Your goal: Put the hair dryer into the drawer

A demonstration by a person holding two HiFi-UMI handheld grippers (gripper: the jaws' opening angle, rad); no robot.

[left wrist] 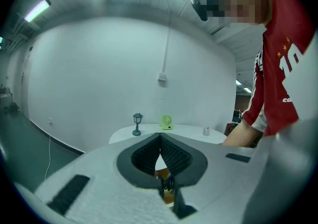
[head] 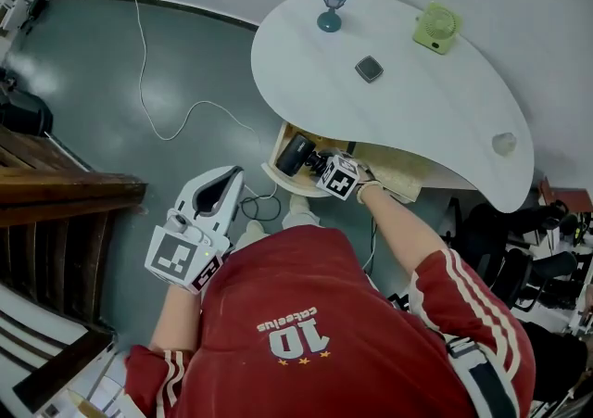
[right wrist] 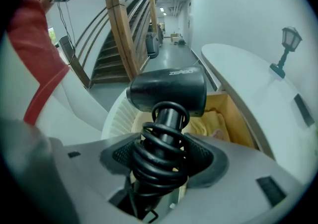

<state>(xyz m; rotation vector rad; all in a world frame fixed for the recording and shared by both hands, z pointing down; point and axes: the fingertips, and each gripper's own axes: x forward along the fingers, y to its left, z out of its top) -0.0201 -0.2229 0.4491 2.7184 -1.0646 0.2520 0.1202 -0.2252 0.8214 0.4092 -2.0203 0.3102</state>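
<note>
A black hair dryer (right wrist: 169, 91) with its cord coiled round the handle (right wrist: 160, 156) is held in my right gripper (right wrist: 161, 161), whose jaws are shut on the handle. In the head view the hair dryer (head: 298, 153) hangs over the open wooden drawer (head: 394, 166) under the white table (head: 408, 101), with the right gripper (head: 326, 169) beside it. The drawer (right wrist: 226, 118) holds a yellow cloth (right wrist: 206, 121). My left gripper (head: 215, 196) is held low to the left, away from the table; its jaws (left wrist: 160, 156) are shut with nothing between them.
On the table stand a small teal lamp (head: 334, 5), a green mini fan (head: 436, 27), a dark square object (head: 369, 68) and a small white thing (head: 503, 142). A white cable (head: 167, 124) lies on the grey floor. A wooden staircase (head: 51, 189) is at the left.
</note>
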